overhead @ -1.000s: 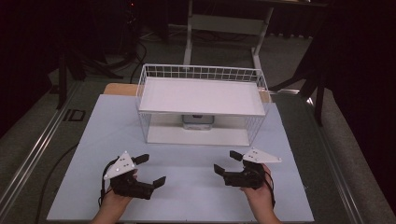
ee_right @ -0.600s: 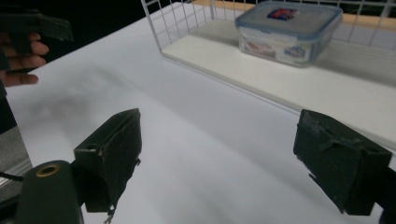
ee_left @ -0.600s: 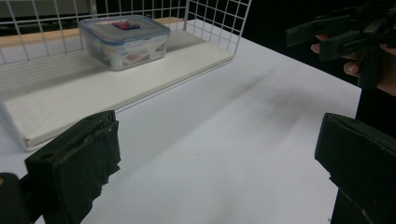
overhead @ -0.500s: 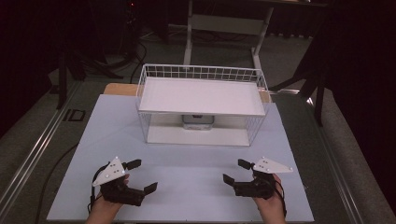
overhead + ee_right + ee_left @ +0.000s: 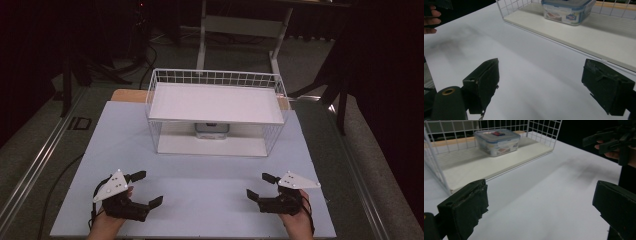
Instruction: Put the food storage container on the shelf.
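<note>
Each of the 2 black grippers, left gripper [image 5: 145,189] and right gripper [image 5: 258,186], carries blocky jaws, a pale 3-cornered plate.

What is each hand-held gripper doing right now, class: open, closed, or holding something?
Left hand-held gripper: open, holding nothing.
Right hand-held gripper: open, holding nothing.

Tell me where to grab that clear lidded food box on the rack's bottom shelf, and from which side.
Grip the food box across its two side walls, just under the lid rim, coming in low from the rack's open front. The upper shelf sits over it, so a top-down approach looks blocked. Either tongs could do it: left, right, both open.
</note>
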